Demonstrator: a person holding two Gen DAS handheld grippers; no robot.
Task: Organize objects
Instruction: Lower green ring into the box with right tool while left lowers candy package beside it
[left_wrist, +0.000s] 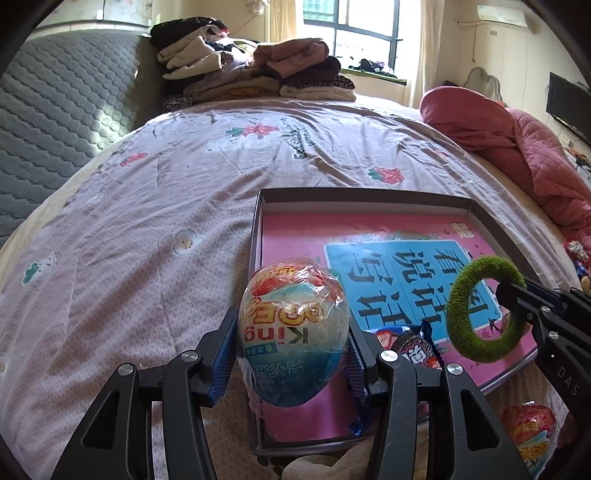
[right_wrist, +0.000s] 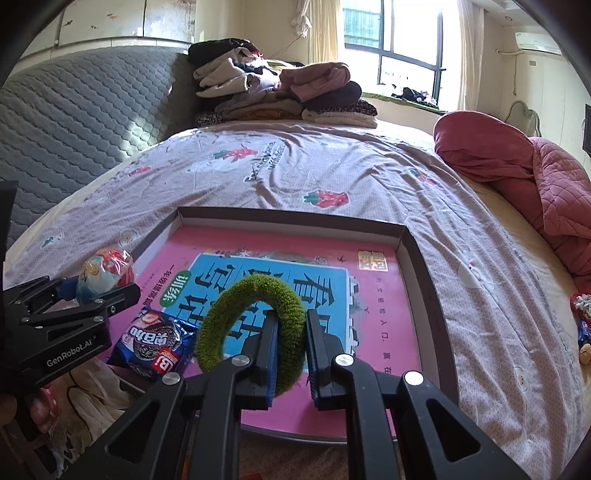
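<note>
Both grippers tilt downward over the shallow box (right_wrist: 421, 254) on the bed (left_wrist: 155, 221). The left gripper (left_wrist: 293, 345) has its fingers clamped on a plastic-wrapped toy egg (left_wrist: 293, 332) above the box's near left corner. The right gripper (right_wrist: 290, 343) pinches a fuzzy green ring (right_wrist: 255, 325) above the pink book (right_wrist: 207, 243) lining the box. A cookie packet (right_wrist: 157, 341) lies just beside the ring.

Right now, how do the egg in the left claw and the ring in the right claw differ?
The wrapped egg is a solid, glossy, printed oval; the green ring is fuzzy, plain and hollow. The left claw spans the egg's full width; the right claw pinches only the ring's band. Both are held above the tray.
</note>
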